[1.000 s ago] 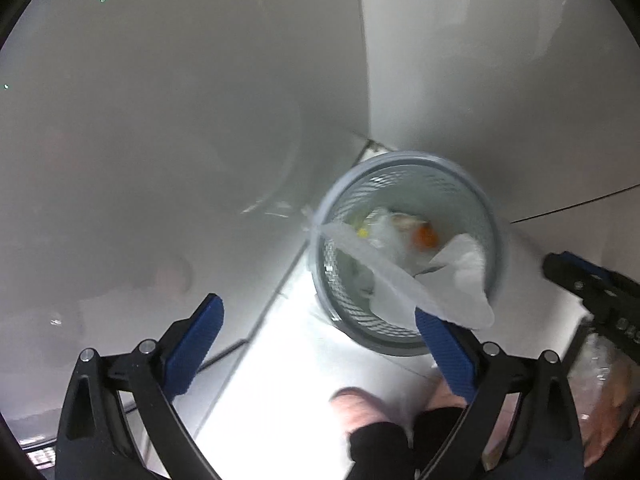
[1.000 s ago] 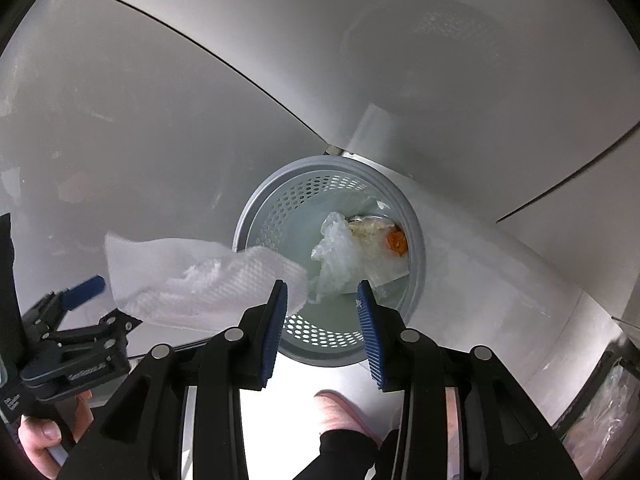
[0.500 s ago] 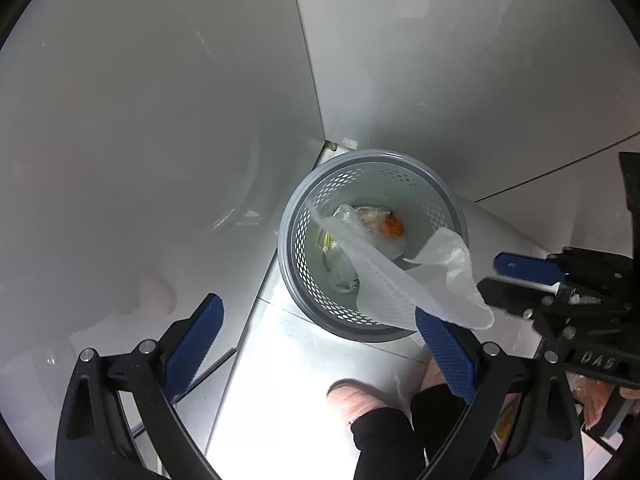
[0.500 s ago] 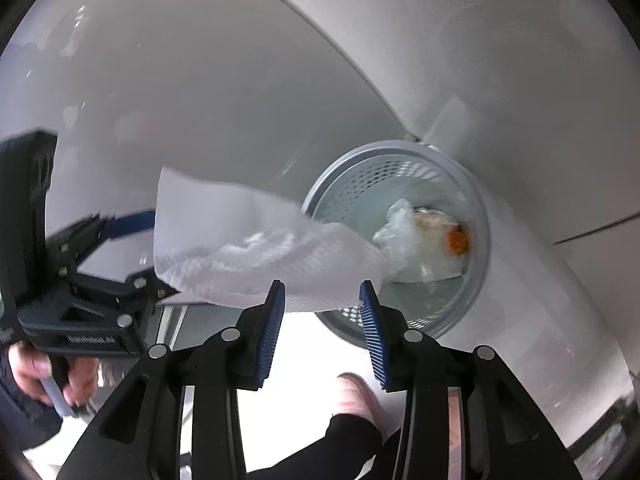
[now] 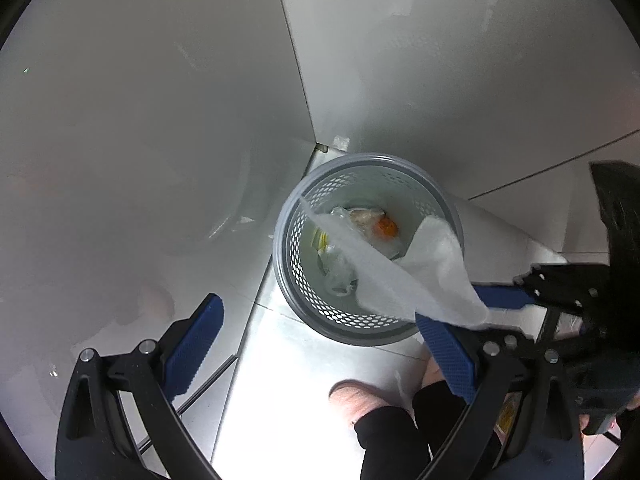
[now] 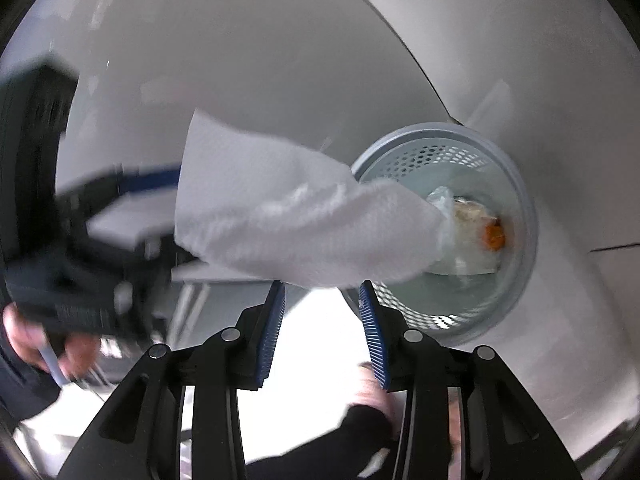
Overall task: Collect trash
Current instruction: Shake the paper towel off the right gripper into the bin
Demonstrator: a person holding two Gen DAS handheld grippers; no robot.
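The mesh wastebasket [image 5: 448, 196] in the corner of the floor already holds a clear plastic bag [image 5: 340, 268] and some orange scrap, and the white paper towel [image 5: 436, 276] still hangs over its rim. It clings to one pad of my left hand-held gripper [image 5: 320, 344], whose jaws gape wide. My right hand-held gripper [image 6: 322, 320], part-open and empty, has swung closer beside it since a second ago.

The waste basket [image 5: 288, 258] is grey with a perforated hole pattern; the paper towel [image 5: 434, 276] is white (faintly embossed). An orange scrap [image 5: 387, 229] lies among clear plastic. Both grippers are black, with 2 blue ribbed pads [image 6: 274, 332] each.
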